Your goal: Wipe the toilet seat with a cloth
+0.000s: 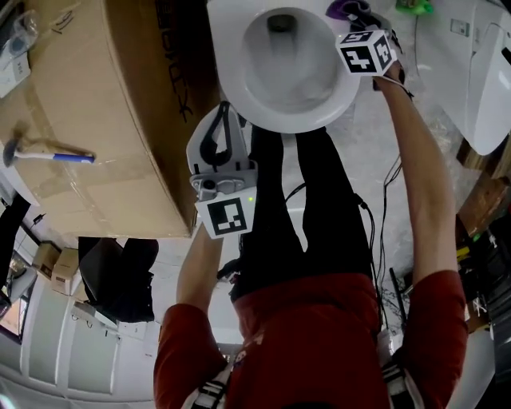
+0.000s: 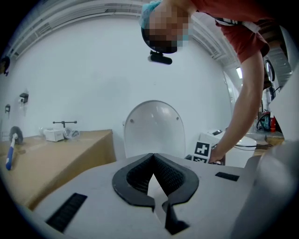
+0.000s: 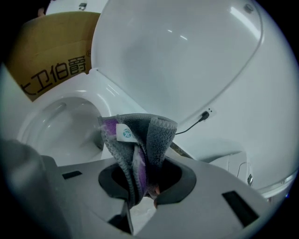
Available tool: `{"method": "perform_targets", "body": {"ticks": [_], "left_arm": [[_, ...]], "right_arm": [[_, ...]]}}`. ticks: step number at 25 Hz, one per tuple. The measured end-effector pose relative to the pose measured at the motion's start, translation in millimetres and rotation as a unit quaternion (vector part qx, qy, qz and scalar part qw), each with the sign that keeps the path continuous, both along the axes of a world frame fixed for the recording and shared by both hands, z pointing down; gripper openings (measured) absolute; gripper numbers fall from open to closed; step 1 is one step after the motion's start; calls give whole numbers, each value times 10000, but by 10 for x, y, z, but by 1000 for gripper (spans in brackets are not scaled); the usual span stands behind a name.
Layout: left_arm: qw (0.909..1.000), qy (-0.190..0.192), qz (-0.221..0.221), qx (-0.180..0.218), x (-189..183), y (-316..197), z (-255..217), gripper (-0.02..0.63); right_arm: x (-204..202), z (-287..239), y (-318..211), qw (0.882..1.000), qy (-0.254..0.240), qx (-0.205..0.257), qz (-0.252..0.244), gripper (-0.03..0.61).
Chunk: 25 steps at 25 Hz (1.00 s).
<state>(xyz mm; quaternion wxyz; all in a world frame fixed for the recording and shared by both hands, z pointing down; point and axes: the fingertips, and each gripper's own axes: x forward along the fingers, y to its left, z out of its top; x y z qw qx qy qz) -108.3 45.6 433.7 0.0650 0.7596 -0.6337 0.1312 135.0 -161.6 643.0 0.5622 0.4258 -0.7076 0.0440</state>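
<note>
The white toilet [image 1: 231, 72] stands at the top of the head view, its lid [image 3: 177, 56] raised and the bowl's rim [image 3: 100, 86] bare. My right gripper [image 1: 357, 20] reaches to the toilet's right rear side and is shut on a grey and purple cloth [image 3: 138, 144], which bunches upward out of the jaws [image 3: 140, 168]. The cloth shows as a purple patch [image 1: 345, 9] beyond the marker cube. My left gripper [image 1: 224, 108] hovers just before the front of the rim, shut and empty [image 2: 153, 161], pointing at the raised lid [image 2: 154, 128].
A large cardboard box [image 1: 88, 104] stands hard against the toilet's left side, with a blue-handled hammer [image 1: 48, 153] on top. Another white fixture [image 1: 479, 72] is at the right. Cables [image 1: 391, 184] trail over the floor by my legs.
</note>
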Motion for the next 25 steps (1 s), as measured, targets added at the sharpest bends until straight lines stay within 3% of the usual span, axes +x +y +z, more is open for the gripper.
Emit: {"method": "perform_targets", "body": {"ticks": [4, 9, 15, 20, 25], "left_arm": [[9997, 190, -149, -13, 19, 12, -293, 14], [9984, 404, -394, 45, 110, -45, -804, 14], [9976, 469, -492, 125, 183, -109, -1655, 14], [9989, 216, -318, 264, 218, -132, -2329, 14], [9976, 278, -247, 586, 295, -259, -3026, 14]], "right_arm": [[115, -124, 604, 9976, -427, -507, 189, 72], [75, -544, 1479, 9837, -1230, -1247, 406, 72], [-188, -1748, 2218, 9576, -2296, -1582, 732, 72], [-388, -2889, 2255, 9417, -3062, -1204, 706, 72], [-346, -4136, 1880, 9200, -3822, -82, 869, 72]]}}
